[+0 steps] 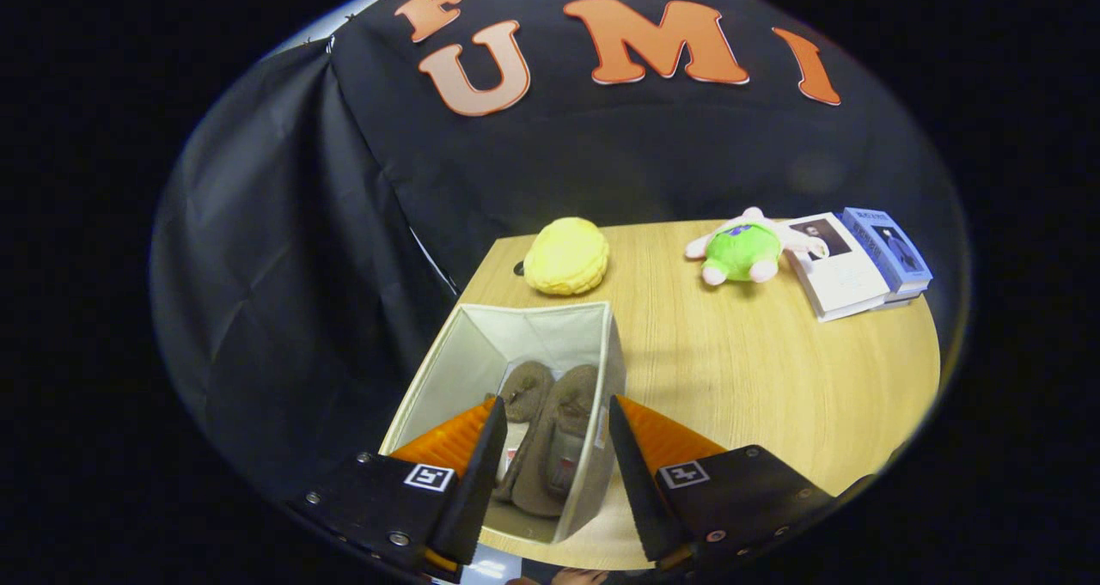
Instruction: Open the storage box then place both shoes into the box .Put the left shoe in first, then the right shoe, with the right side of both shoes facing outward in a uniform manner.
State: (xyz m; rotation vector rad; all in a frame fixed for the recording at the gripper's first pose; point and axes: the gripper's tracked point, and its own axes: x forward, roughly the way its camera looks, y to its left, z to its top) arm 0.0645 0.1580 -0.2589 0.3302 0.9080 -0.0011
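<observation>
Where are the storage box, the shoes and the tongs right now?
storage box [524, 327]: gripper view, inner back wall.
shoes [554, 435]: gripper view, upper of the nearer brown shoe inside the box.
tongs [554, 430]: gripper view, open, midway between the fingertips, above the box.

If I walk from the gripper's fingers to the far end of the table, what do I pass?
Open gripper → storage box with two shoes inside → yellow plush toy.
</observation>
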